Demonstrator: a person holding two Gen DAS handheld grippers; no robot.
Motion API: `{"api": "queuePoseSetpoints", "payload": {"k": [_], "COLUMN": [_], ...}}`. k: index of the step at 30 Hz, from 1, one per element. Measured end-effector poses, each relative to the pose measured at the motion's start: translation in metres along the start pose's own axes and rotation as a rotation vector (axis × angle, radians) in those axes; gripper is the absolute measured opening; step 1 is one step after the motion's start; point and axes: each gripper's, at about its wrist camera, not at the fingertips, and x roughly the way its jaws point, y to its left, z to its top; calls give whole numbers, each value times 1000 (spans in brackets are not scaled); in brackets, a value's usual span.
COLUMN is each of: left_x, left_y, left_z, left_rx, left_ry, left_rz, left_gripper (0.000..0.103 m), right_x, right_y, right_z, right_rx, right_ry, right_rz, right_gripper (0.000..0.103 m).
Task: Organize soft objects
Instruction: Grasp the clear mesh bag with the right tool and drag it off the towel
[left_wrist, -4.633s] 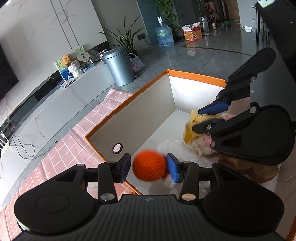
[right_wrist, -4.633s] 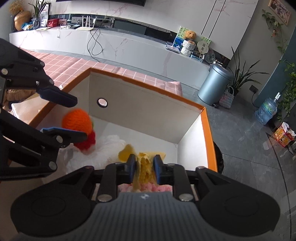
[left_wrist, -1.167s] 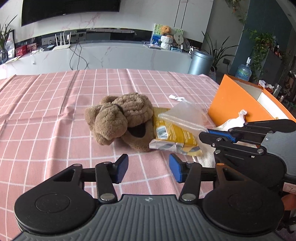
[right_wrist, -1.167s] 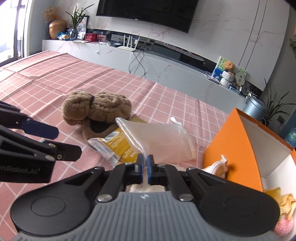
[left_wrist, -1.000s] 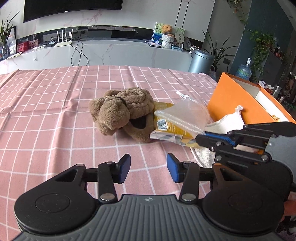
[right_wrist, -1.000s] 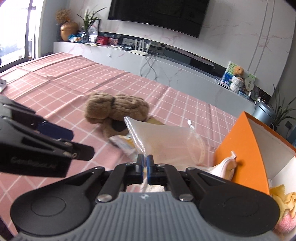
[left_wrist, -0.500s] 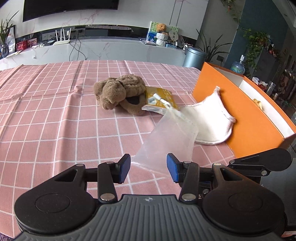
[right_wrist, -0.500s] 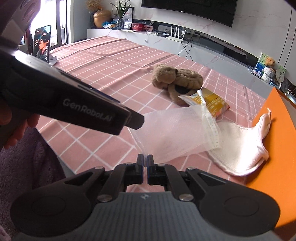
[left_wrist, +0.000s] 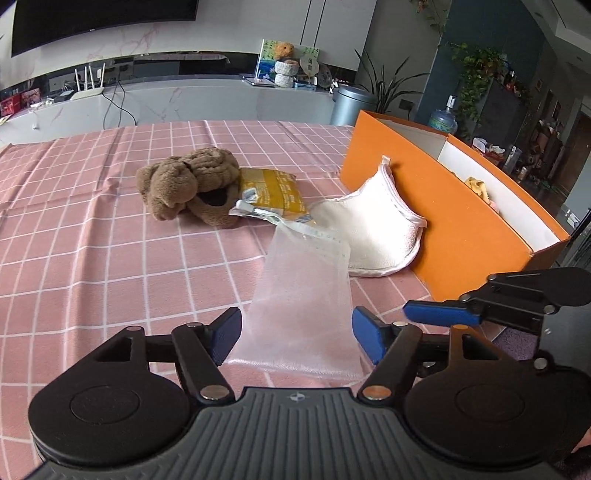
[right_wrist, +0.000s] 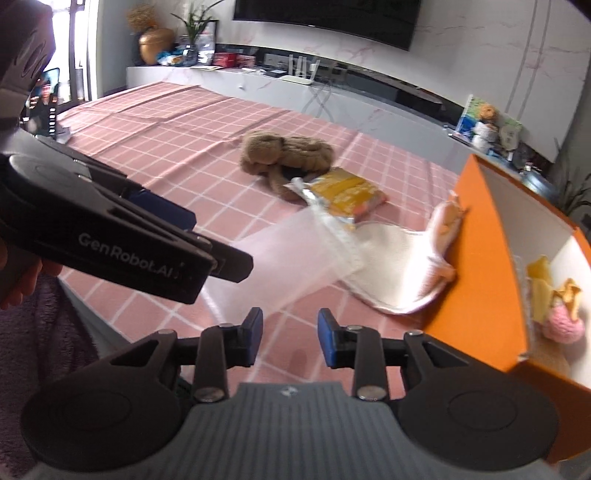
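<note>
From the left wrist camera I see my left gripper (left_wrist: 297, 332) with its jaws spread wide and holding nothing; the near end of a clear plastic bag (left_wrist: 301, 306) lies flat on the pink checked tablecloth (left_wrist: 74, 240) between the two blue pads, and I cannot tell whether either pad touches it. The bag runs away from me toward a yellow packet (left_wrist: 271, 194), which sits against a brown plush toy (left_wrist: 188, 184). Just to the right of the bag a white cloth pouch (left_wrist: 373, 229) leans on the outer wall of the orange box (left_wrist: 443, 236). The right gripper (left_wrist: 443, 317) shows at the right edge, beside the box, one blue pad visible. From the right wrist camera I see my right gripper (right_wrist: 290, 339) also open and empty, above the tablecloth (right_wrist: 166, 147) near the table's edge. The bag (right_wrist: 288, 258) lies ahead of it, its far end by the packet (right_wrist: 347, 194) and the toy (right_wrist: 284, 153). The pouch (right_wrist: 399, 262) rests against the box (right_wrist: 476, 280), inside which yellow and pink soft things (right_wrist: 554, 302) lie. The left gripper (right_wrist: 221, 258) crosses the left side, above the bag.
</note>
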Motion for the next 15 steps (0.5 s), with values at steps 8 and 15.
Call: {"api": "queuePoseSetpoints", "payload": {"k": [8,15], "left_x": [47,57], "left_y": [-8,-18], "left_z": [5,2], "left_rx": [33,96], "left_ry": [56,41], "left_rz": [11,28], "left_gripper": [82,60], "right_x": [13,22], "right_y": [-13,-18], "right_z": [-2,-1], "right_rx": [25,28], "right_ry": [29,35], "right_rz": [-50,-68], "right_gripper": [33,35]}}
